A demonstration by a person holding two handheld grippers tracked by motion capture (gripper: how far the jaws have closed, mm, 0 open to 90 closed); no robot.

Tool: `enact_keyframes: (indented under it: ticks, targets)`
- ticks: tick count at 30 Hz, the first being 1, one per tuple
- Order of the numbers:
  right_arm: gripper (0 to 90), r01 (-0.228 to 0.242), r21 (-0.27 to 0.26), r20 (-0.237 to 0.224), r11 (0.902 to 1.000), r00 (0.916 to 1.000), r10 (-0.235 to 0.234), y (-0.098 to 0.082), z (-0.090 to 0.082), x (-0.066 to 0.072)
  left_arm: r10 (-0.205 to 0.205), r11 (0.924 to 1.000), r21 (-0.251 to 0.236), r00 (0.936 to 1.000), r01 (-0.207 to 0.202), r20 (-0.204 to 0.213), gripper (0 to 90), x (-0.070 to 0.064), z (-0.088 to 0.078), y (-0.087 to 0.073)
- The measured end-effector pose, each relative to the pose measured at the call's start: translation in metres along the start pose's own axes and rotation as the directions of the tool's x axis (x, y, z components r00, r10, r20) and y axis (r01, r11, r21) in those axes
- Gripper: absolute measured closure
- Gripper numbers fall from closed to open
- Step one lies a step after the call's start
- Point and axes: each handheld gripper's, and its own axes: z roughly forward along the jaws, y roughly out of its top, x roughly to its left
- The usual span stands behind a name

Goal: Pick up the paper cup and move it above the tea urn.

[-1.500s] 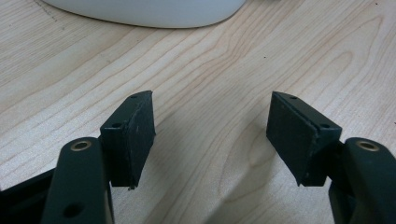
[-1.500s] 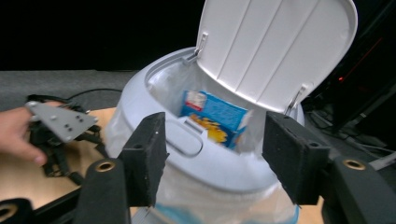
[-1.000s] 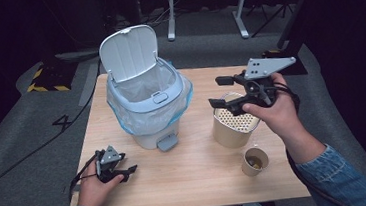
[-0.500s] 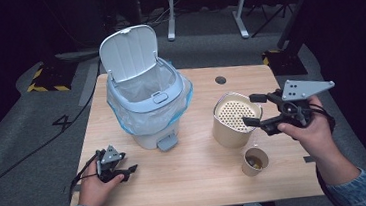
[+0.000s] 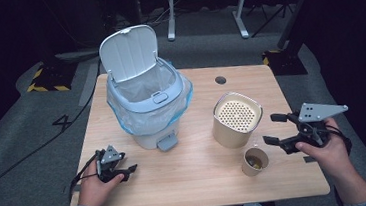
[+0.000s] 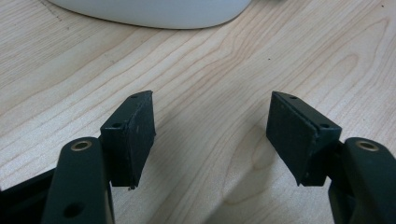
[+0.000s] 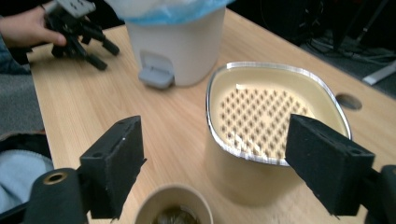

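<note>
The paper cup (image 5: 254,161) stands on the table (image 5: 203,181) just in front of the beige strainer container (image 5: 236,119). The right gripper (image 5: 273,128), empty, its 2 jaws just opening wider, hovers beside it. The left gripper (image 5: 129,170) rests open near the pedal bin (image 5: 148,106)

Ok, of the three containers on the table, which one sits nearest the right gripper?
The small paper cup, with dark dregs inside, sits just in front of the right gripper. The perforated-top beige canister is farther, the bagged pedal bin farthest.
</note>
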Motion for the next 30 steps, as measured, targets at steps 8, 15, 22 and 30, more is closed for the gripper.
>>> enact_keyframes:
  ticks: [8, 15, 22, 30]
  targets:
    - [17.0, -0.049, 0.056, -0.004, 0.9972, 0.9988, 0.049, -0.041, -0.003, -0.002, -0.001, 1.0000, 0.000, 1.0000, 0.001, -0.010, 33.1, 0.000, -0.003, -0.003]
    - [20.2, -0.081, 0.101, -0.037, 0.9916, 0.9957, 0.085, -0.080, -0.001, 0.001, 0.000, 1.0000, 0.001, 0.9999, 0.000, -0.012, 33.0, 0.000, -0.003, -0.003]
    - [19.8, -0.107, 0.106, -0.067, 0.9886, 0.9911, 0.115, -0.105, 0.007, 0.002, 0.000, 1.0000, 0.001, 0.9999, 0.000, -0.011, 33.0, 0.000, -0.003, -0.003]
    - [19.9, -0.113, 0.122, -0.080, 0.9860, 0.9891, 0.124, -0.124, 0.027, 0.007, -0.001, 1.0000, 0.001, 1.0000, 0.001, -0.009, 33.0, 0.000, -0.003, -0.003]
